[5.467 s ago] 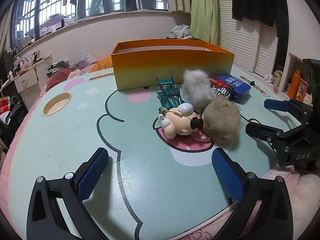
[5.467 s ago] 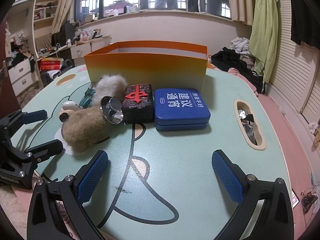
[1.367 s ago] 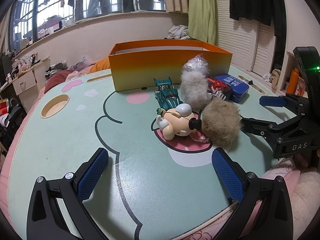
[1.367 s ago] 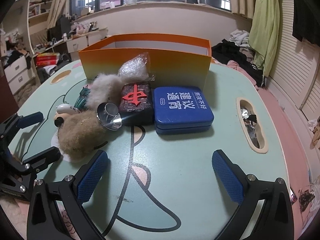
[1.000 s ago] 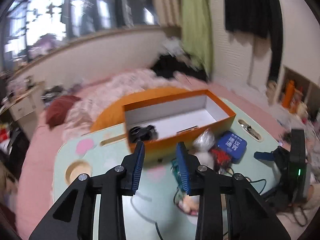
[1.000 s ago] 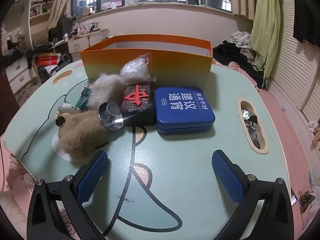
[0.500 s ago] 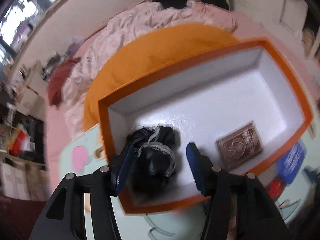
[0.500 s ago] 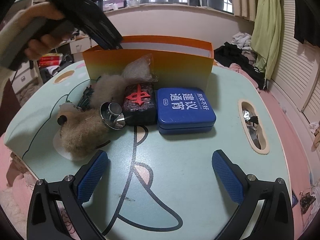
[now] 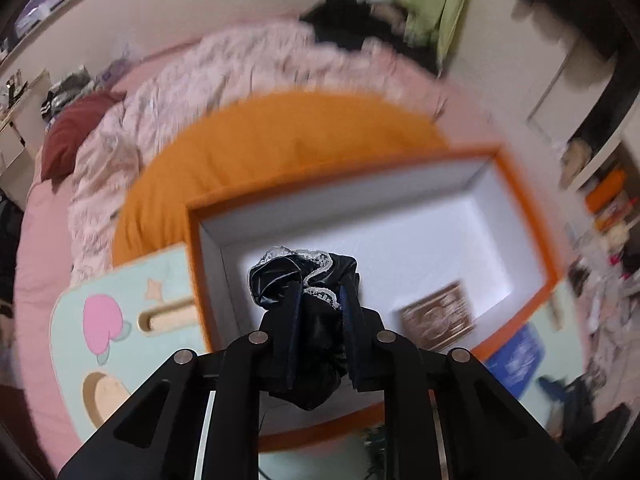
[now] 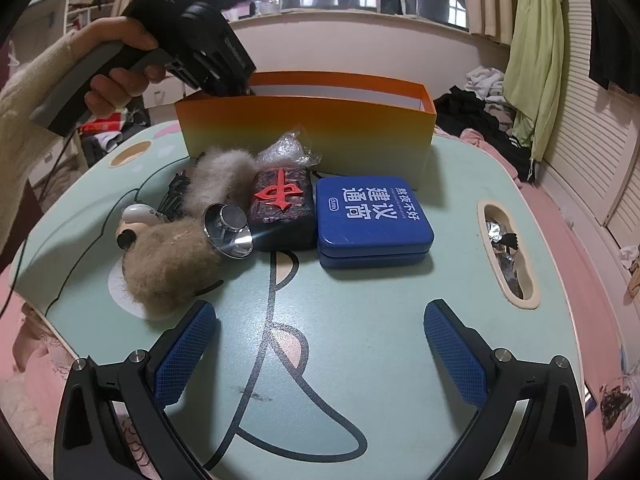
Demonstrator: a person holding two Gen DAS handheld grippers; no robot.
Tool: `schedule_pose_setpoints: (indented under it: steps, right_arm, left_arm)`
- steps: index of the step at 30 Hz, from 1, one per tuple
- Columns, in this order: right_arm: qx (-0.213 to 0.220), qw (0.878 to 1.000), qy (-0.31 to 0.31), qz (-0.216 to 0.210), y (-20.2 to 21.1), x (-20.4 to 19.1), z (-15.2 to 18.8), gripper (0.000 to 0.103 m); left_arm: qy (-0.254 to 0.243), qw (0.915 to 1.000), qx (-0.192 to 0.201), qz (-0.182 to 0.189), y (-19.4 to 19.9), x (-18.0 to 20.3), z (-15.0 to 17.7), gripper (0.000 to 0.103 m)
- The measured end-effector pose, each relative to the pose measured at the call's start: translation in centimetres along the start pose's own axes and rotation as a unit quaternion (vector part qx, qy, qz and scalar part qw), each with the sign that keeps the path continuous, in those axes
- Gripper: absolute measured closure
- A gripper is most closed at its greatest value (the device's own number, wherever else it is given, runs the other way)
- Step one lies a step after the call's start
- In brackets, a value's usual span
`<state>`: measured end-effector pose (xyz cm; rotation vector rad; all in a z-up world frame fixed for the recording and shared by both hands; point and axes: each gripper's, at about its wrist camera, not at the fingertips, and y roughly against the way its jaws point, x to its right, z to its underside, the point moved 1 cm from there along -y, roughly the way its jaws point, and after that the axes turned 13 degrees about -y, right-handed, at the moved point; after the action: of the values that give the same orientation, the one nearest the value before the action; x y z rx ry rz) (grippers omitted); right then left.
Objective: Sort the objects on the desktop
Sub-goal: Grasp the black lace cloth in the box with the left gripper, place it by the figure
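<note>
Mint tabletop (image 10: 380, 340) carries an orange box (image 10: 304, 136). Above its left end, the left gripper (image 9: 318, 300) now pinches a black lace-trimmed cloth (image 9: 300, 276); half a second ago its jaws straddled it. Right gripper (image 10: 320, 344) stays wide, empty, before the box.

Glossy black cloth (image 9: 308, 280), shiny metal tin (image 10: 372, 216)

The box (image 10: 304, 136) stands at the far edge of the table (image 10: 380, 344), and inside it a card pack (image 9: 438, 322) lies toward its right end while a bundle of cloth (image 9: 304, 280) sits at its left end. Just before the box, in a row, lie a tin (image 10: 370, 220) on the right, a block (image 10: 280, 208) touching its left side, and a fluffy ball (image 10: 220, 184) left of that. Nearer the table's left edge a second fluffy ball (image 10: 172, 264) lies with a metal cup (image 10: 230, 230) against it and a small figure (image 10: 134, 220) behind it.
</note>
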<state>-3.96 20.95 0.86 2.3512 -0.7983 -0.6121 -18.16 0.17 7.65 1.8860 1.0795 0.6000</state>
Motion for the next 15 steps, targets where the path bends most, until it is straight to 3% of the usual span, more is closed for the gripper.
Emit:
schedule_pose_setpoints:
  steps: [3,5,8,13,15]
  right_arm:
    - [0.0,1.0,-0.001,0.001,0.0,0.0,0.0,0.0]
    - [0.001,1.0,-0.002,0.002,0.0,0.0,0.0,0.0]
    - [0.001,1.0,-0.002,0.002,0.0,0.0,0.0,0.0]
    - [0.001,1.0,-0.004,0.004,0.0,0.0,0.0,0.0]
    - [0.001,1.0,-0.004,0.004,0.0,0.0,0.0,0.0]
  left_arm:
    - [0.01,0.9955,0.08,0.05,4.7,0.8,0.3,0.083]
    - [0.009,0.9877,0.134,0.081,8.1,1.6,1.4,0.083]
    - [0.007,0.9797,0.171,0.105,10.5,2.8,4.1,0.083]
    - [0.008,0.9828,0.164,0.084,8.9,4.7,8.1,0.081]
    - [0.019,0.9862,0.16,0.038,7.4,4.8,9.3,0.08]
